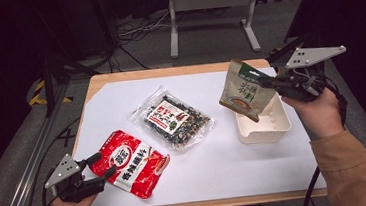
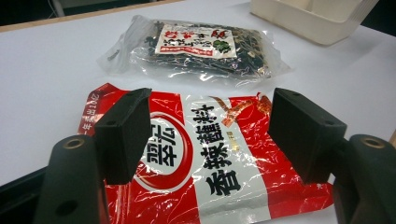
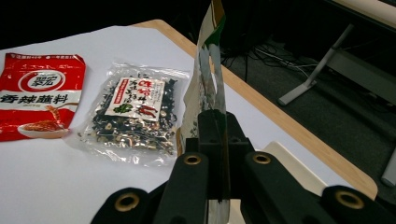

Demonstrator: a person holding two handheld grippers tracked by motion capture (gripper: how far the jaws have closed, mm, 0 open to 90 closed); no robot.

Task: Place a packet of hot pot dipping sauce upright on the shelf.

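My right gripper (image 1: 268, 82) is shut on the edge of a green and white food pouch (image 1: 244, 91), holding it in the air above the white tray (image 1: 273, 127). In the right gripper view the pouch (image 3: 211, 79) stands edge-on between the closed jaws of the right gripper (image 3: 218, 126). My left gripper (image 1: 101, 166) is open at the near left, its jaws beside the corner of a red and white sauce packet (image 1: 131, 162). In the left gripper view the red packet (image 2: 210, 163) lies flat between and beyond the spread jaws of the left gripper (image 2: 210, 135).
A clear bag of dark dried mix (image 1: 172, 119) lies in the middle of the white table sheet (image 1: 217, 170); it also shows as a clear bag (image 2: 196, 49) and a clear bag (image 3: 133, 112). The white tray (image 2: 308, 18) sits at the right. A metal frame (image 1: 211, 15) stands beyond the table.
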